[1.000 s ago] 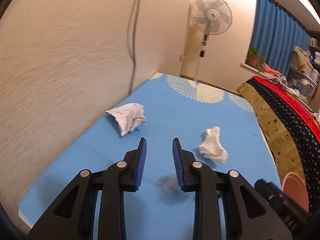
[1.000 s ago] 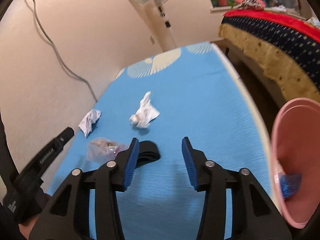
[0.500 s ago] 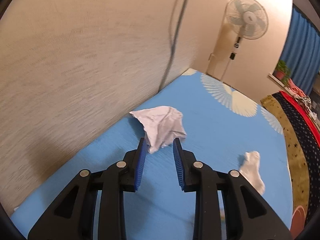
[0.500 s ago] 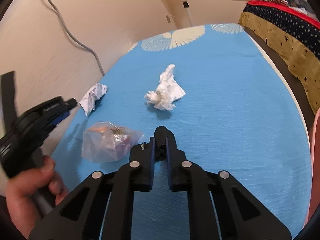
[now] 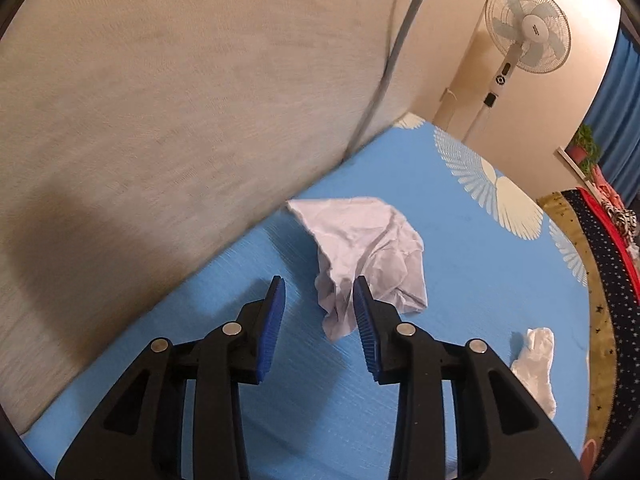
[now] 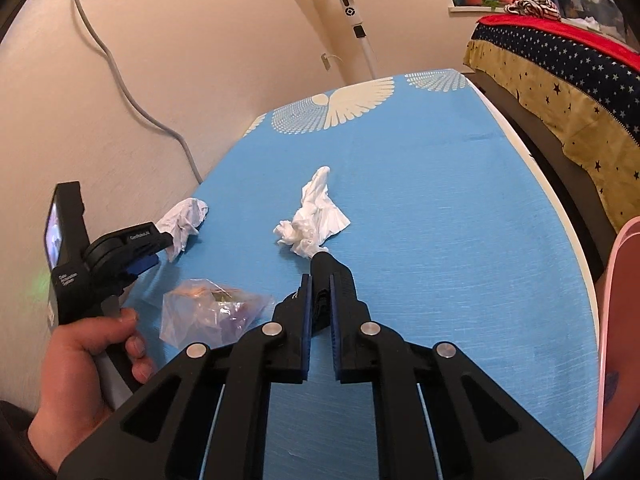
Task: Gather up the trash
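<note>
Since a second ago, the left gripper (image 5: 318, 312) has swung toward the wall (image 5: 160, 100) and down over the crumpled paper (image 5: 368, 248), which lies close by the table's (image 5: 460, 208) wall-side edge. Its jaws stand partly spread, the paper's near corner poking between the blue pads without being pinched. The right gripper (image 6: 319, 284) has just closed its jaws and now pinches a black strip (image 6: 326, 268) lying on the blue cloth.

Just past that strip sits a white tissue (image 6: 314, 222), mid-table, with bare cloth all round it. A clear plastic bag (image 6: 208, 310) lies to the right gripper's left, near the left hand (image 6: 84, 360). The far half of the table is open up to the fan (image 5: 524, 28). A pink bin (image 6: 618, 320) stands just off the table's right edge, and beyond a narrow gap is a bed (image 6: 560, 72).
</note>
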A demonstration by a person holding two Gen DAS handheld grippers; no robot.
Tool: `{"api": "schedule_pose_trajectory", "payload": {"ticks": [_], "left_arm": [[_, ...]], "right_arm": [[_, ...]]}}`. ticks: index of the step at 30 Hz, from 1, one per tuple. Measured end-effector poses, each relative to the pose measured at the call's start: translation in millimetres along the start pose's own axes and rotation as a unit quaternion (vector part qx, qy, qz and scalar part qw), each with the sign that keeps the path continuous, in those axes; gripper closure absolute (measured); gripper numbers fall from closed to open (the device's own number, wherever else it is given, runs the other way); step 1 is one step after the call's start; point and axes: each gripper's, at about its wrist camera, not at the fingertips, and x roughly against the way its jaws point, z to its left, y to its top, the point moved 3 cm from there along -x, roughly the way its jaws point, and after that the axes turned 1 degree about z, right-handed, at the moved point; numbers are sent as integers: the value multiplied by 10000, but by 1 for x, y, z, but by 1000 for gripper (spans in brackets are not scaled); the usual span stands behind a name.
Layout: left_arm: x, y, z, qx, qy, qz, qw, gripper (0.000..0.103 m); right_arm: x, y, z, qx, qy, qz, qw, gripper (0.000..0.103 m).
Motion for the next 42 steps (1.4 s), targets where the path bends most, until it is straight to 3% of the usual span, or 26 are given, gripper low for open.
{"api": "schedule_pose_trajectory", "payload": {"ticks": [2,6,24,42], "left_arm": [[-2,-2,-3,-83,-115,71,9999,94],[5,-4,-13,-313,-266,20,9992,101],[96,-29,-53,-1328,-797,-483,9867,101],[158,-81,-82,-1995,-1427,-502,9681,101]], "right_arm": [[4,1,-2,-29,-18,-46,10000,94],[15,2,-5,-53,-56,-109,9999,94],[107,5,-25,-198,-460,-684,9964,94],[163,-7,-44,-245,-945,-938,9908,94]]}}
